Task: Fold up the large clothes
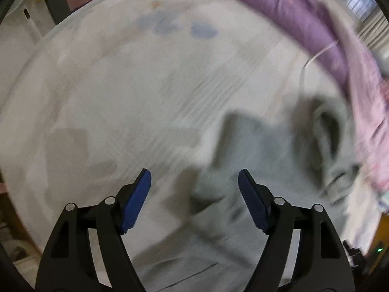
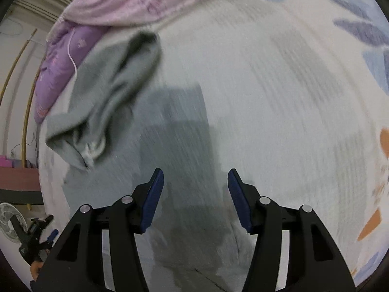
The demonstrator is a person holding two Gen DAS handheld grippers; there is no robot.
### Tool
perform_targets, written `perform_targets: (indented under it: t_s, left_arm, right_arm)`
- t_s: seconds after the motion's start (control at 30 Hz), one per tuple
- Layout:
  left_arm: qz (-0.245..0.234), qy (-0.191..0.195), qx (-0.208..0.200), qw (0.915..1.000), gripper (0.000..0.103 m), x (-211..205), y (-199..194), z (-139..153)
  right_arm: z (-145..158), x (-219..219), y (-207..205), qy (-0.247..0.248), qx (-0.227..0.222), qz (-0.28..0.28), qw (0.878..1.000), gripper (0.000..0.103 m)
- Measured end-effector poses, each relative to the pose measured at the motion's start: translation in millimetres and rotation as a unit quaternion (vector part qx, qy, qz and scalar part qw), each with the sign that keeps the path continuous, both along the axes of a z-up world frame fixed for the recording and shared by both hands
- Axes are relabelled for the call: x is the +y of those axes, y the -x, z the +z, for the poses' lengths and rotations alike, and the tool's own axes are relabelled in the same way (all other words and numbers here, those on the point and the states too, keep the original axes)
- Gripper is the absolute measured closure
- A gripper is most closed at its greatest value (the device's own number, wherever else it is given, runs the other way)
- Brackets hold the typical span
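Observation:
A large grey garment [image 1: 267, 150] lies on the bed, blurred by motion, with a crumpled sleeve or hood end [image 1: 335, 141] at the right. My left gripper [image 1: 194, 171] hangs over the garment's left edge, open, with nothing between its blue pads [image 1: 136, 199]. In the right wrist view the same garment [image 2: 175, 126] spreads flat under me, and a bunched sleeve [image 2: 107, 92] trails off to the upper left. My right gripper [image 2: 195, 169] points down over the flat part, open, its pads apart and clear of the cloth.
The bed sheet [image 1: 121, 85] is pale with blue and orange prints. A purple and pink quilt [image 1: 316, 24], also seen in the right wrist view [image 2: 126, 2], is heaped along the far side with a white cable [image 2: 73, 58] on it. A fan [image 2: 9, 221] stands on the floor beyond the bed's left edge.

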State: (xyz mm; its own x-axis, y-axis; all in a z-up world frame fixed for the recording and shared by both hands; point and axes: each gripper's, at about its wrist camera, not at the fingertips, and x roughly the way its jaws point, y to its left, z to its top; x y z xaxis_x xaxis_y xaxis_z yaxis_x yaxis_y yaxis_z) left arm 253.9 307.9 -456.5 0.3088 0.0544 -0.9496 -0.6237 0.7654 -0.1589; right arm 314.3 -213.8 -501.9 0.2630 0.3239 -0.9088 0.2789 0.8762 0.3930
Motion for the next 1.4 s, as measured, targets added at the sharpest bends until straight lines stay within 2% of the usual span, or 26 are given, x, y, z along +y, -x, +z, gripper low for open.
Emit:
perform_targets:
  t_s: [0.07,0.13,0.17,0.23,0.3,0.37,0.5,0.6,0.7,0.8,0.87,0.93,1.0,1.03,1.07,1.1,1.13,1.17,1.2,1.23,1.3,1.4]
  left_arm:
    - [-0.014,0.022,-0.019,0.9995,0.028,-4,-25,5]
    - [-0.040,0.054,-0.039,0.9970,0.026,-15,-65,5]
    - [-0.050,0.062,-0.042,0.9959,0.021,-20,-85,6]
    - [-0.081,0.096,-0.047,0.9910,0.021,-32,-124,4]
    - [-0.111,0.100,-0.058,0.9871,0.021,-47,-159,4]
    - [-0.162,0.083,-0.059,0.9814,0.021,-71,-195,5]
    - [-0.228,0.039,-0.018,0.9728,0.020,-107,-252,-15]
    - [-0.250,0.028,0.019,0.9676,0.020,-123,-277,-40]
    - [-0.263,0.006,0.033,0.9642,0.020,-126,-295,-55]
    - [-0.255,0.004,0.037,0.9662,0.021,-125,-308,-60]
    - [-0.248,0.005,0.049,0.9674,0.024,-126,-313,-65]
    - [-0.265,-0.002,0.057,0.9625,0.034,-132,-321,-72]
    - [-0.286,-0.013,0.065,0.9561,0.044,-138,-326,-82]
    - [-0.293,-0.021,0.071,0.9534,0.054,-140,-328,-86]
    - [-0.299,-0.029,0.078,0.9505,0.060,-141,-331,-90]
    - [-0.308,-0.033,0.082,0.9472,0.065,-143,-332,-93]
    - [-0.316,-0.029,0.083,0.9447,0.082,-144,-332,-96]
    - [-0.322,-0.026,0.084,0.9425,0.090,-144,-332,-97]
    - [-0.330,-0.030,0.076,0.9403,0.092,-146,-330,-96]
    - [-0.339,-0.043,0.060,0.9378,0.093,-148,-326,-91]
    - [-0.350,-0.076,0.024,0.9334,0.094,-151,-316,-78]
    - [-0.345,-0.083,-0.035,0.9343,0.094,-145,-291,-49]
  right_arm:
    - [5,-2,-25,0.001,-0.013,0.002,1.000,0.051]
    - [6,-4,-49,0.005,-0.017,0.006,1.000,0.049]
    - [8,-2,-63,0.004,-0.025,0.011,1.000,0.048]
    - [9,6,-86,0.008,-0.032,0.026,0.999,0.044]
    - [13,14,-116,0.012,-0.042,0.050,0.998,0.043]
    - [16,20,-138,0.024,-0.052,0.075,0.996,0.042]
    - [18,39,-188,0.053,-0.069,0.132,0.987,0.037]
    - [9,55,-218,0.065,-0.069,0.160,0.983,0.037]
    - [-2,74,-248,0.078,-0.066,0.191,0.976,0.037]
    - [-20,85,-273,0.051,-0.043,0.182,0.981,0.037]
    - [-30,89,-284,0.038,-0.028,0.170,0.984,0.037]
    - [-41,94,-293,0.028,-0.016,0.168,0.985,0.037]
    - [-55,96,-300,0.015,0.001,0.167,0.986,0.035]
    - [-59,96,-301,0.010,0.000,0.166,0.986,0.033]
    - [-59,95,-301,0.007,-0.006,0.166,0.986,0.033]
    - [-56,95,-299,0.008,-0.011,0.166,0.986,0.036]
    - [-54,95,-297,0.004,-0.017,0.167,0.986,0.053]
    - [-52,97,-294,-0.012,-0.024,0.181,0.983,0.067]
    - [-50,100,-291,-0.011,-0.025,0.191,0.981,0.089]
    - [-46,103,-287,0.002,-0.032,0.203,0.979,0.097]
    - [-31,109,-273,0.025,-0.071,0.225,0.971,0.098]
    - [-4,107,-247,0.027,-0.126,0.221,0.967,0.099]
